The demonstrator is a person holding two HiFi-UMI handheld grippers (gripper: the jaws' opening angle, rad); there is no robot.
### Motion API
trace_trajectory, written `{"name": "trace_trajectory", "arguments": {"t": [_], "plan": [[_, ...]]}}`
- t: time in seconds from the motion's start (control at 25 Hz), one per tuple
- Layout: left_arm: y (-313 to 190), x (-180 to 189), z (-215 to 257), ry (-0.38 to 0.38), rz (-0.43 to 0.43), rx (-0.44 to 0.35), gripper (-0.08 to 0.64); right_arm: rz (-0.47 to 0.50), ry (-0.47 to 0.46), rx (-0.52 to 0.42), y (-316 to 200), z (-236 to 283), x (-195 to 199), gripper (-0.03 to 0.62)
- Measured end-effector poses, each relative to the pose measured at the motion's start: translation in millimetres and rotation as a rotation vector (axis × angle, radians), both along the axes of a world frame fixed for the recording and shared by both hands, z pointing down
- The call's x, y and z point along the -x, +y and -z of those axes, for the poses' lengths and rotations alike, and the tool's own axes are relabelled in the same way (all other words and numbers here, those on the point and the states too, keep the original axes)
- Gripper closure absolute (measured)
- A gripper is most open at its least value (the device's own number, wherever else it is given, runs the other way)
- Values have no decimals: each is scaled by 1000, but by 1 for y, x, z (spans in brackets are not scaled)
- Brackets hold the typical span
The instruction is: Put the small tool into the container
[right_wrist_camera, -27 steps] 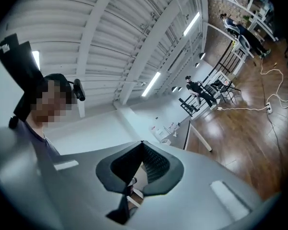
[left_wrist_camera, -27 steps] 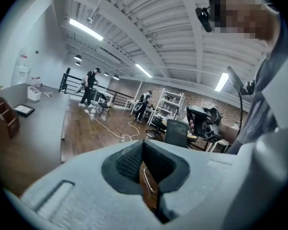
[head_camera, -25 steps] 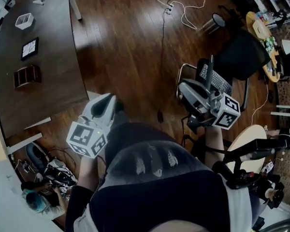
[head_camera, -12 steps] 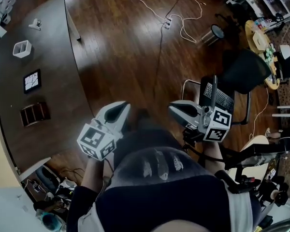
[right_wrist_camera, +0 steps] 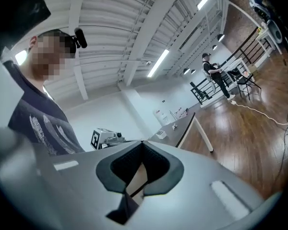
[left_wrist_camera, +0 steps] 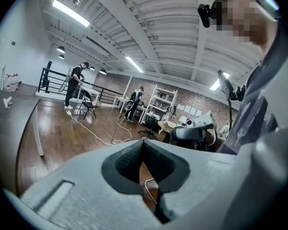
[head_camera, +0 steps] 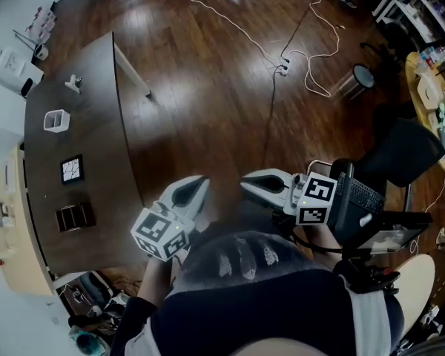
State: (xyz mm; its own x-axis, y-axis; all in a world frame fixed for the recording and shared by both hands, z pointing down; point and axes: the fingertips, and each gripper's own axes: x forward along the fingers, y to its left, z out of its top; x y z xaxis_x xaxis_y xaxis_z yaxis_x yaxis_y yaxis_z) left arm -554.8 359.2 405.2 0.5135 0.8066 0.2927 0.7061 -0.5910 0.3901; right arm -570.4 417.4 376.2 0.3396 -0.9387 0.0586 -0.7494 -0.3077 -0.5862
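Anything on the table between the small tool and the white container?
Nothing visible. The small tool lies on the dark table beyond the white container, only bare tabletop between them. The black-framed square and brown holder sit on the container's near side.

Head view: the camera sits above the person's torso (head_camera: 252, 302) and faces steeply down, well clear of the wooden floor (head_camera: 208, 87). The dark table (head_camera: 89, 162) lies toward its left edge.

Left gripper view: the camera rides close behind the left gripper (head_camera: 196, 185) and faces roughly level across the room, toward the right gripper (head_camera: 251, 186).

Right gripper view: the camera sits close behind its own jaws and faces level toward the left gripper and the table.

Shared: each gripper view shows the other gripper and the torso. The head and right gripper views share the table. The head and left gripper views share the white cable (head_camera: 230, 24).
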Motion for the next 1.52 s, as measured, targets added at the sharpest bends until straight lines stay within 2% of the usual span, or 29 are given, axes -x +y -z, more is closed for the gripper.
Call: {"name": "trace_trajectory", "arguments": {"t": [0.2, 0.36, 0.48, 0.6, 0.68, 0.8, 0.92, 1.0, 1.24, 1.4, 1.52], "plan": [[61, -62, 18, 70, 9, -47, 561, 99, -40, -58, 46, 0, -52, 592], [85, -98, 23, 31, 37, 31, 561, 214, -34, -55, 56, 2, -81, 592], [91, -118, 23, 32, 19, 27, 561, 272, -21, -77, 48, 5, -98, 592], [86, -143, 18, 35, 11, 22, 561, 288, -24, -102, 37, 3, -121, 592], [83, -163, 16, 33, 12, 47, 561, 290, -24, -104, 34, 1, -137, 592], [65, -201, 21, 45, 42, 102, 561, 285, -55, -72, 24, -2, -170, 592], [37, -245, 23, 47, 81, 159, 561, 259, -129, 42, 3, -14, -219, 592], [23, -272, 21, 28, 94, 194, 561, 255, -138, 115, -13, -20, -248, 592], [-32, -337, 21, 31, 72, 228, 561, 379, -74, 131, -95, -9, -309, 592], [-71, -368, 34, 51, 135, 259, 561, 495, -53, 158, -139, -12, -339, 592], [-100, -385, 33, 61, 223, 252, 561, 580, -42, 147, -169, -15, -360, 592]]}}
